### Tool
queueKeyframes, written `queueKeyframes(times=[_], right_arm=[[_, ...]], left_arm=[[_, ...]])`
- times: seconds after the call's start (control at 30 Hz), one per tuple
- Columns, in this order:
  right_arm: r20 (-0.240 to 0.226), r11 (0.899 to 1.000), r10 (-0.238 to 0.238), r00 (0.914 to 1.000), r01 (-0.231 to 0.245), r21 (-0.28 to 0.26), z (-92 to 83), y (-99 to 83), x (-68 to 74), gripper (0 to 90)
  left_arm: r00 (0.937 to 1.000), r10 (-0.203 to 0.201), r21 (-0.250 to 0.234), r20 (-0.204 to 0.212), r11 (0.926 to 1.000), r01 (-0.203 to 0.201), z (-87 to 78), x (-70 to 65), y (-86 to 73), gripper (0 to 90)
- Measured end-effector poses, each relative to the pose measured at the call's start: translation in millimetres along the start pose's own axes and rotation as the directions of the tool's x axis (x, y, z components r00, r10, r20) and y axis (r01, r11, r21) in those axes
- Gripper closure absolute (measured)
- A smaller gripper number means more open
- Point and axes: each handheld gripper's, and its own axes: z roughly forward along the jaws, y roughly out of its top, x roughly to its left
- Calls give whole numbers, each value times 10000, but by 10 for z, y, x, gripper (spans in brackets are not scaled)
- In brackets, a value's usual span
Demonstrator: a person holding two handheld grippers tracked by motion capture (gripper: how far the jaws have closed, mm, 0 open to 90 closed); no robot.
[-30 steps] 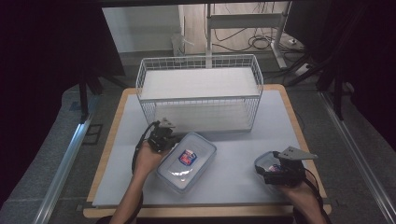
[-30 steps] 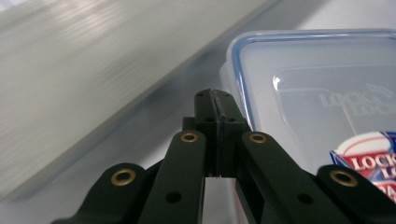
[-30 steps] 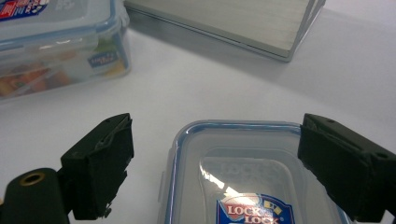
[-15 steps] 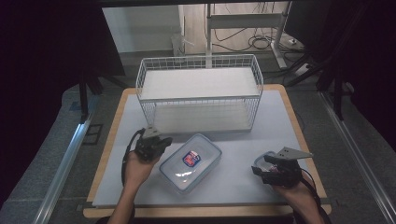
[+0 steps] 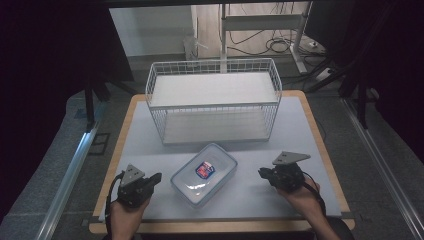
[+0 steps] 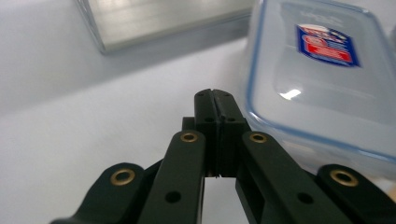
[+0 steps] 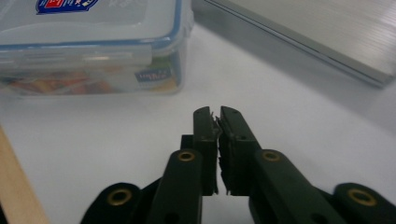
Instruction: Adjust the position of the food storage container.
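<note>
On the bench (image 5: 150, 150), its white mat bare in front, a white wire basket (image 5: 215, 100) stands at the far side and a clear lidded food container (image 5: 204, 174) with a blue seal and a red-and-blue label lies near the front edge, between my two hands. My left hand-held gripper (image 5: 156, 178) sits just left of the container, jaws pressed flat together with nothing in them; in the left gripper view the tips (image 6: 215, 98) point past the container's near corner (image 6: 322, 79), close beside it but apart. My right hand-held gripper (image 5: 262, 173) lies further off on the right, its jaws having just been closing to a hairline gap, nothing between them (image 7: 215, 116); the container (image 7: 93, 42) sits ahead and to the side in that view.

I judge the step in hand to be taking hold of the container, perhaps for the basket. To do it well I should open both sets of jaws before closing in, come at opposite long sides level with the rim, and grip below the lid's lip so it neither tips nor slides.
</note>
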Motion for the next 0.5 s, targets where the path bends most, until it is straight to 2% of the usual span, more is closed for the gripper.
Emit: queueKeyframes(times=[0.07, 0.1, 0.13, 0.17, 0.2, 0.37, 0.5], right_arm=[[-18, 9998, -171, 9999, 171, 95, 76, 84, 27, 868], [-27, 9997, -241, 9997, 242, 107, 134, 147, 41, 874], [-27, 9997, -241, 9997, 242, 107, 134, 147, 41, 874], [12, 9995, -262, 9997, 261, 178, 253, 261, 49, 883], [-6, 9995, -195, 9998, 195, 234, 297, 294, 48, 882], [-64, 9984, 19, 10000, -15, 566, 572, 442, 33, 884], [-241, 9980, 49, 9997, -34, 625, 673, 478, 43, 884]], left_arm=[[9999, 131, 304, 17, 9995, -131, 26, -67, -70, 899], [9999, 131, 304, 17, 9995, -131, 26, -67, -70, 899], [9998, 182, 503, 114, 9986, -188, 41, -94, -97, 899], [9996, 246, 655, 155, 9975, -256, 55, -125, -128, 895], [9995, 259, 813, 190, 9963, -274, 70, -152, -150, 895], [9993, 223, 1011, 316, 9946, -254, 162, -177, -136, 897], [9996, 181, 1126, 199, 9934, -203, 205, -185, -121, 899]])
